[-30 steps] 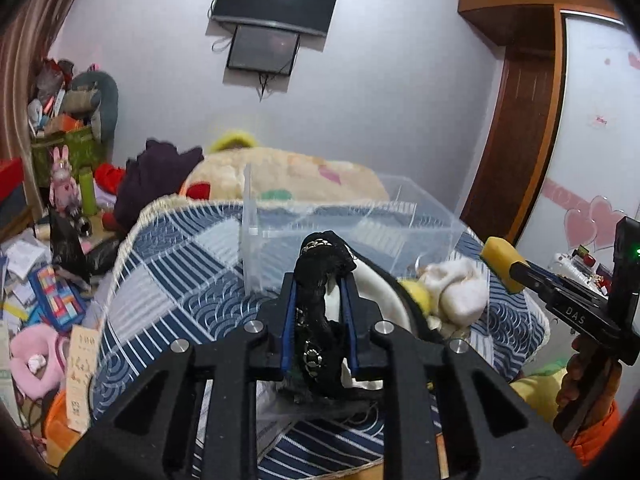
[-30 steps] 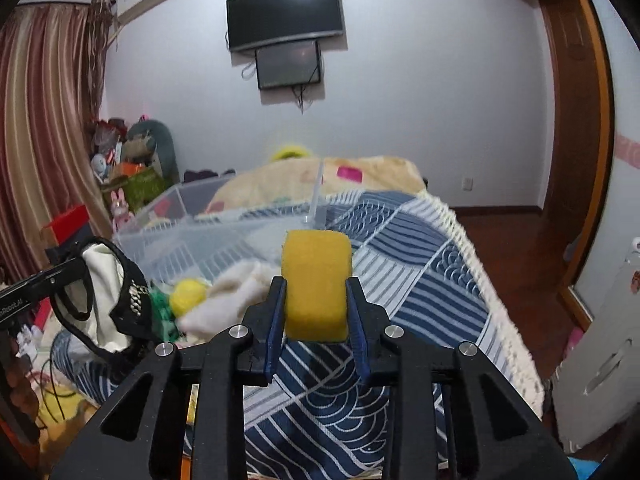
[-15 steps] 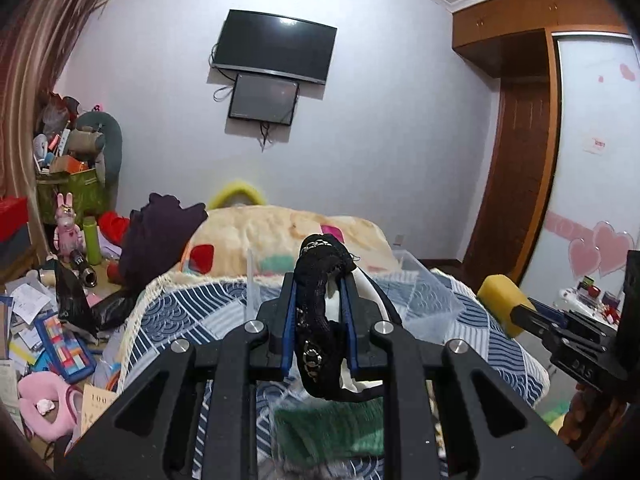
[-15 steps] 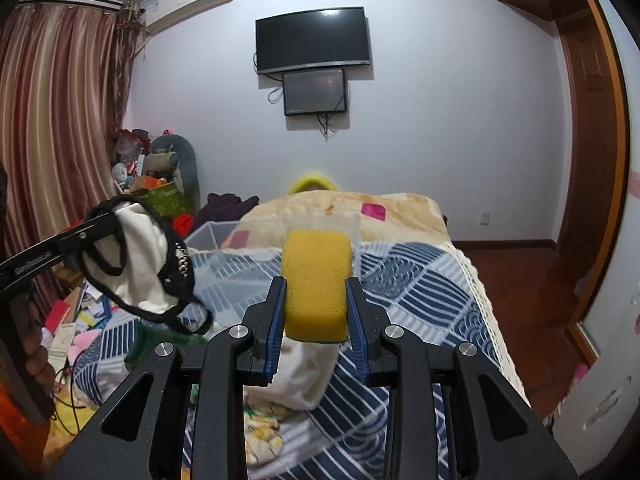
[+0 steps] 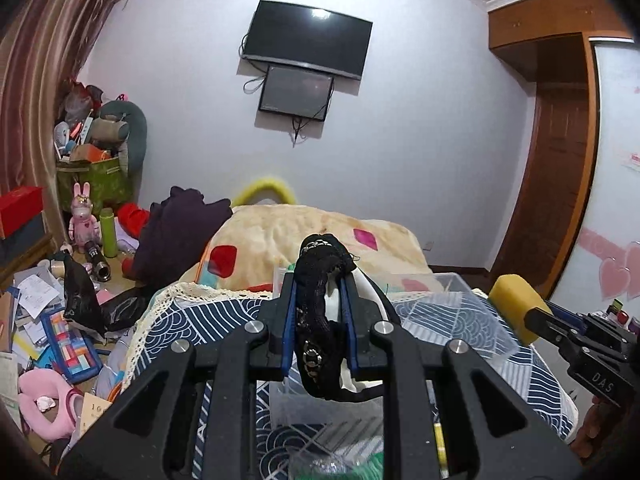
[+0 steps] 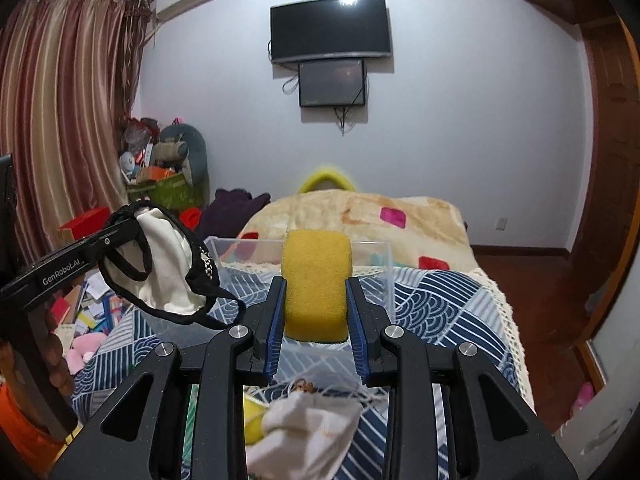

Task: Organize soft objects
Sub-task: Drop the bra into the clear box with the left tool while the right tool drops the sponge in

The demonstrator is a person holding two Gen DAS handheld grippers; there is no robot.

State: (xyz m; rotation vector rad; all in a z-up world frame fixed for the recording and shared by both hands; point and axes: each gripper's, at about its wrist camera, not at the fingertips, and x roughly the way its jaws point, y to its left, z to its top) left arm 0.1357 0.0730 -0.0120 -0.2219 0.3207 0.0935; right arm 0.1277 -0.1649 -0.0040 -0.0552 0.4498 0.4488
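My left claw [image 5: 318, 300] is clamped on the black-and-white garment [image 5: 320, 320], my right claw [image 6: 316, 300] grips the yellow sponge [image 6: 316, 284]; both hang above the bed [image 6: 440, 300]. The clear bin [image 6: 372, 264] sits just ahead of and below both claws; I can't tell what's inside. A white cloth [image 6: 308, 428] lies under my right claw. Risk: the garment's dangling strap could snag the bin's rim.

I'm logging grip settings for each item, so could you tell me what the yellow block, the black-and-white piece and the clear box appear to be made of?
Yellow block: looks like open-cell foam sponge, with a matte, pitted face and rounded corners.
Black-and-white piece: limp fabric, a cream cloth panel edged in black lace-like trim with small metallic studs; the exact fibre is unclear.
Clear box: apparently rigid transparent plastic, with glossy, see-through walls.
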